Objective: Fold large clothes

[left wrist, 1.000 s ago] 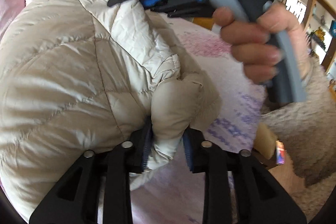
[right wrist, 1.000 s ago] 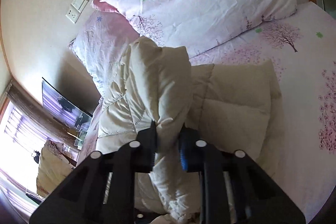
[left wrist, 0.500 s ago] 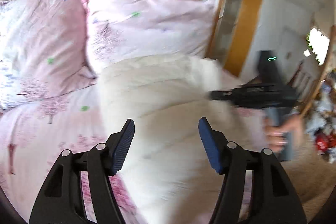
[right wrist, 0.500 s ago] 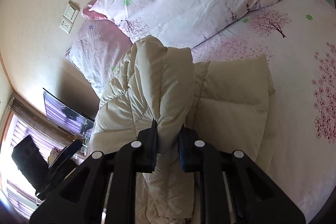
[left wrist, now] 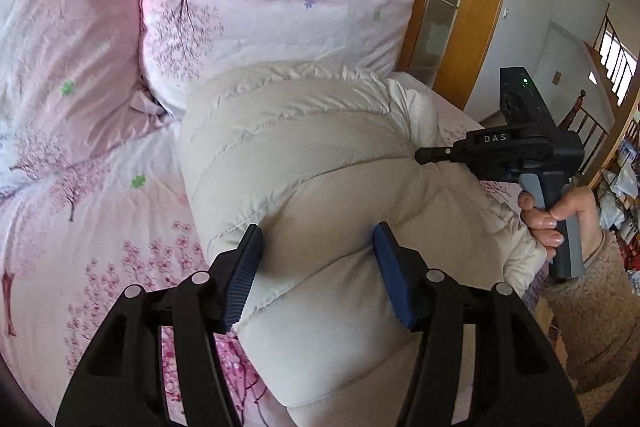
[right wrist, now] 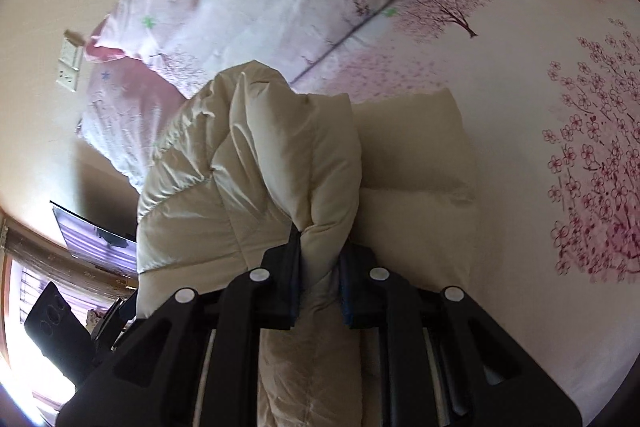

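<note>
My right gripper (right wrist: 318, 267) jaws clamp the cream puffer coat (left wrist: 320, 155); my left gripper (left wrist: 318, 267) jaws, just parted then narrowing slightly, stand apart over it.

Left tool (left wrist: 318, 275) spread wide, gripping nothing; right tool (right wrist: 319, 273) clamped tight

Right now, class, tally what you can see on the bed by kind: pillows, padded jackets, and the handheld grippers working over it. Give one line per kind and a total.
Pillows: 2, a pink pillow and a paler floral pillow.
Padded jackets: 1, the cream jacket.
Grippers: 2, the left gripper and the right gripper.
Total: 5.
</note>
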Available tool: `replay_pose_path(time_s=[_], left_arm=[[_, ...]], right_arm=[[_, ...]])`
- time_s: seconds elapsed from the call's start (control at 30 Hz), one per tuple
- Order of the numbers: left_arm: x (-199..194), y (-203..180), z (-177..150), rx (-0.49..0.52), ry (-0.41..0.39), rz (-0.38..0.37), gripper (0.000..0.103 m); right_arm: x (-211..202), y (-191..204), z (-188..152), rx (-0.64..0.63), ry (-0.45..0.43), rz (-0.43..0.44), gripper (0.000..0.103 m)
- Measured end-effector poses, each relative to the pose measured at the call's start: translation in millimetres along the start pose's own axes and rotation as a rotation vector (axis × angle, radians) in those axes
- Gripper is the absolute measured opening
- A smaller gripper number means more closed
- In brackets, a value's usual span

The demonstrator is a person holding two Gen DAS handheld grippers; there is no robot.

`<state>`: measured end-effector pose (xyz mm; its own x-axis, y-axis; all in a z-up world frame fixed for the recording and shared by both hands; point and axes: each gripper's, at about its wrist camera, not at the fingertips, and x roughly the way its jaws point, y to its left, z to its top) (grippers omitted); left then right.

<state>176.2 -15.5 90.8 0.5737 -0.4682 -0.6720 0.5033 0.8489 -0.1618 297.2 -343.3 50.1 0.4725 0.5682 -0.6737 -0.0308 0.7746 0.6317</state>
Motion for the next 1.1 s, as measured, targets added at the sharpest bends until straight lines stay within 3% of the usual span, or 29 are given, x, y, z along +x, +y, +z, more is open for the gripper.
replay_pose_path(time_s=[0.13,0.27,0.37,0.5,0.57,0.67,0.8,0.9,1.1], left_arm=[[22,-2,-3,-0.015,0.061,-0.034,0.058],[42,-9,-6,0.008,0.094,-0.014,0.059],[44,-12,-7,0.019,0.099,-0.009,0.059],[40,-12,-9,0.016,0.092,-0.011,0.059],[39,-13,-9,0.016,0.087,-0.009,0.059],[37,-15,-10,0.016,0.080,0.002,0.059],[36,-16,-10,0.014,0.074,0.009,0.059],[36,-15,-10,0.012,0.072,0.008,0.059],[37,-21,-9,0.037,0.065,0.028,0.059]], right_arm=[[4,-10,9,0.005,0.026,-0.036,0.018],[2,-17,11,0.002,0.027,-0.057,0.024],[-20,-3,-2,-0.069,-0.054,-0.145,0.041],[-65,23,-34,-0.188,-0.212,-0.168,0.044],[-77,36,-53,-0.255,-0.238,-0.142,0.044],[-76,50,-77,-0.342,-0.209,-0.124,0.044],[-61,52,-96,-0.392,-0.156,-0.181,0.044],[-48,41,-103,-0.375,-0.114,-0.222,0.043],[-33,15,-104,-0.296,-0.065,-0.188,0.043]])
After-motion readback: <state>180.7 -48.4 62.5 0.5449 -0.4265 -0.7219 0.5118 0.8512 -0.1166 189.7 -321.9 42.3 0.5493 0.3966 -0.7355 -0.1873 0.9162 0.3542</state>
